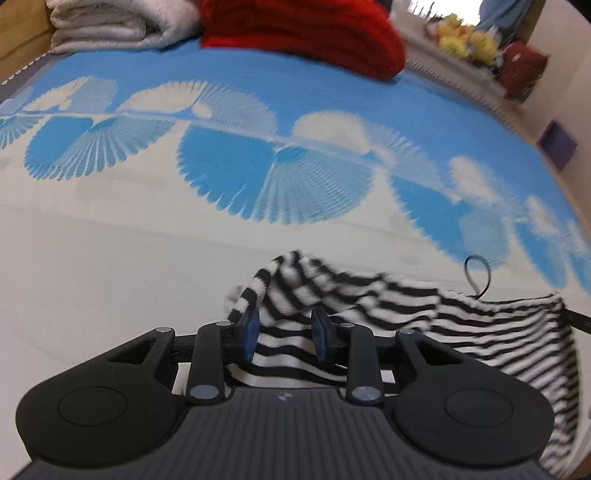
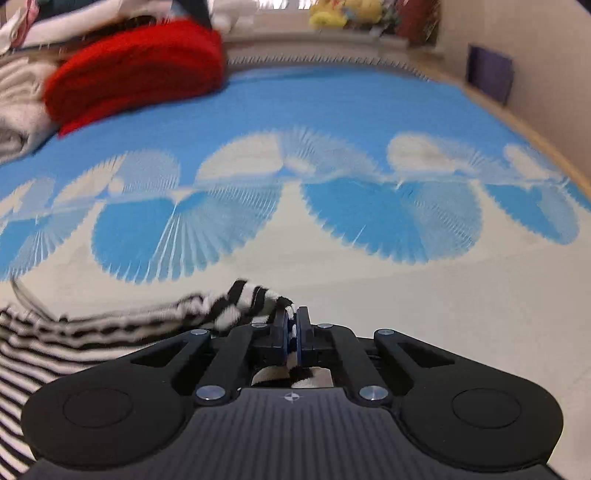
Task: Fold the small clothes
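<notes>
Left wrist view: left gripper [image 1: 284, 334] partly open, striped top [image 1: 424, 306] bunched between the pads, looks like a grip on a thick fold but can't tell for sure; top hanging just over the blue and white mat [image 1: 110, 258], stretching off to the right edge; thin black loop [image 1: 478, 277] sticking up from its top edge; red blanket [image 1: 303, 33] and grey blanket [image 1: 110, 26] well back.

Right wrist view: right gripper [image 2: 291, 325] pinched shut on the other corner of the striped top [image 2: 55, 343]; cloth trailing off left.

Long axis probably running side to side between the two grippers, sagging in the middle; risk of the looser left corner slipping out if pulled taut, giving a crooked fold.
</notes>
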